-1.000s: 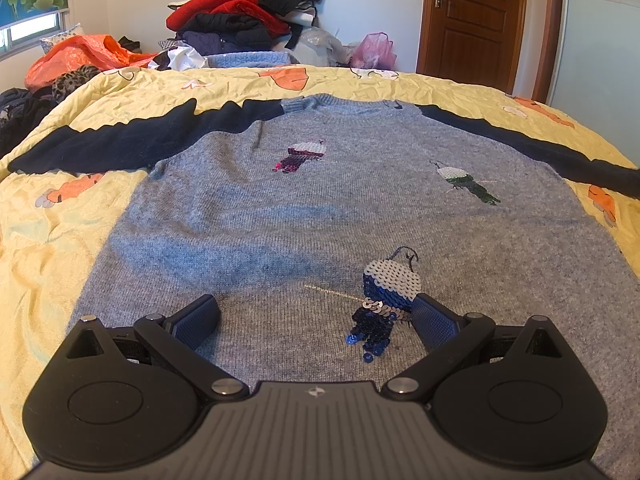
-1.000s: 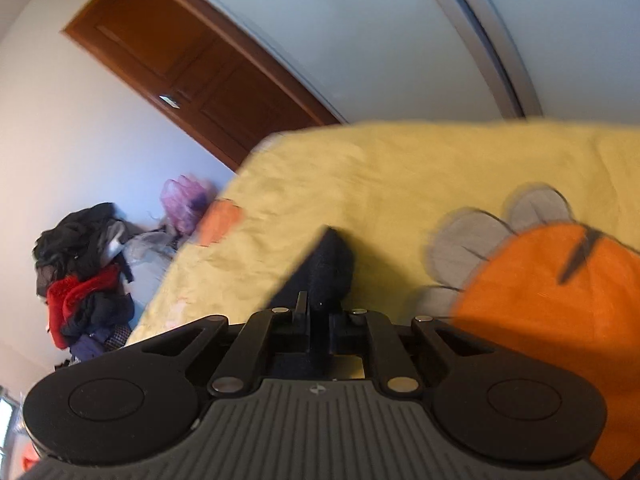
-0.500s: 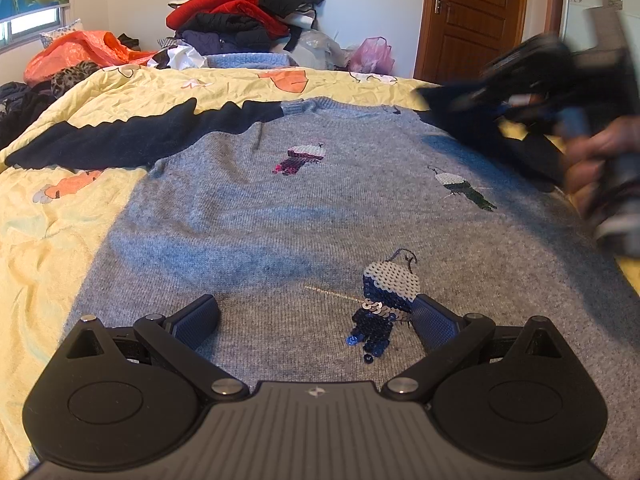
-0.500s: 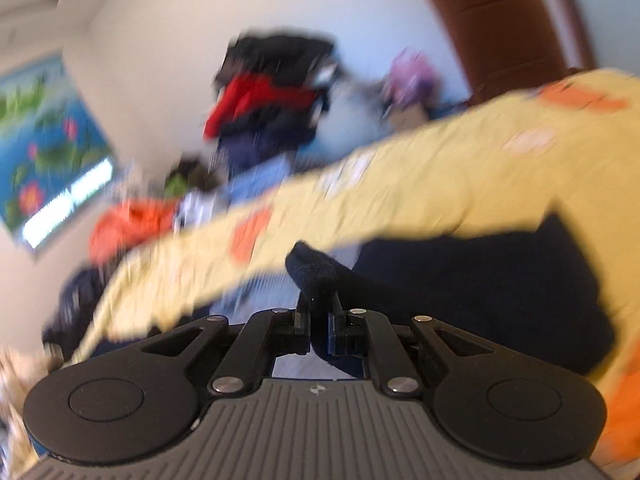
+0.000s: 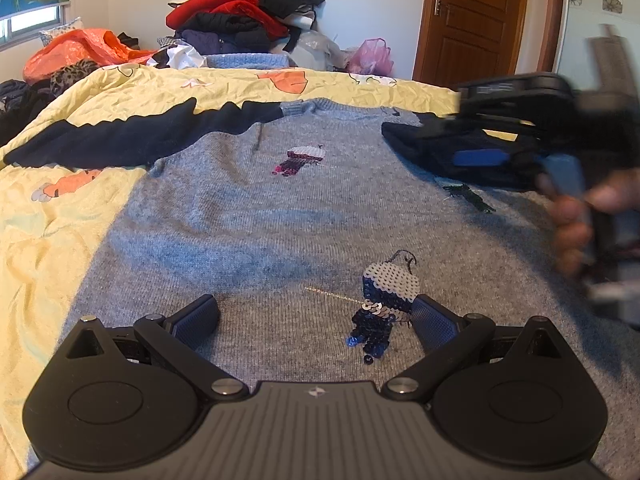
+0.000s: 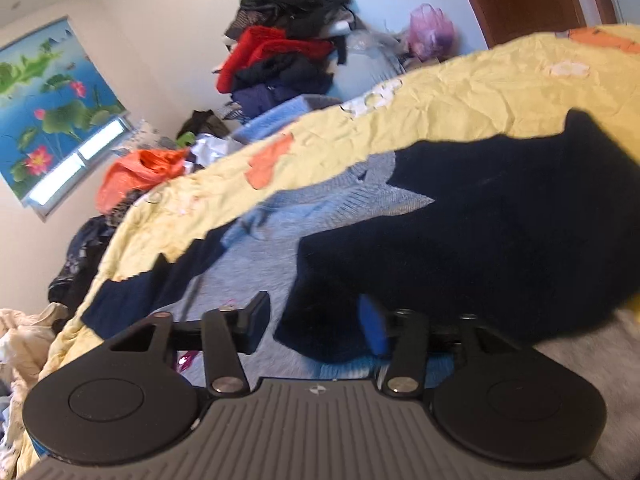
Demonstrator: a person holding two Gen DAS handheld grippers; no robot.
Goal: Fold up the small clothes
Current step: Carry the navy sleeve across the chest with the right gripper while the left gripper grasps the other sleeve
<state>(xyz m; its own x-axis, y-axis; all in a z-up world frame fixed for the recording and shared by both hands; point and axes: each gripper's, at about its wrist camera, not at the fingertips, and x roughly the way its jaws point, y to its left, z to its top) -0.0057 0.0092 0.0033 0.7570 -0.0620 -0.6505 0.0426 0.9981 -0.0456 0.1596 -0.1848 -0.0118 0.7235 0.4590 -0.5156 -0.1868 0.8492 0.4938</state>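
- My right tongs have just been opening; the jaws stand apart with the cuff end of the navy right sleeve lying between them, and the pads no longer pinch it.
- That sleeve is now folded inward across the chest of the grey sweater, which lies flat, front up, on the bed.
- To finish this step well, I judge I should draw the right tongs straight back off the cuff without snagging the knit, so the fold stays flat.
- The sleeve looks bunched near its cuff; a light smoothing pass may be worth it before moving on.
- My left tongs are wide open and empty, low over the hem, the right pad beside the sequin figure.
- In the left view the right tongs and the hand holding them are blurred, so I cannot read fine contact there.
- The left sleeve is stretched out over the yellow sheet, not yet folded; I take it as the next piece.
- The sequin patches could catch a pad, so I would steer clear of them.
- Beyond the bed: a pile of clothes, an orange bag, a pink bag and a wooden door. None of it blocks the fold.
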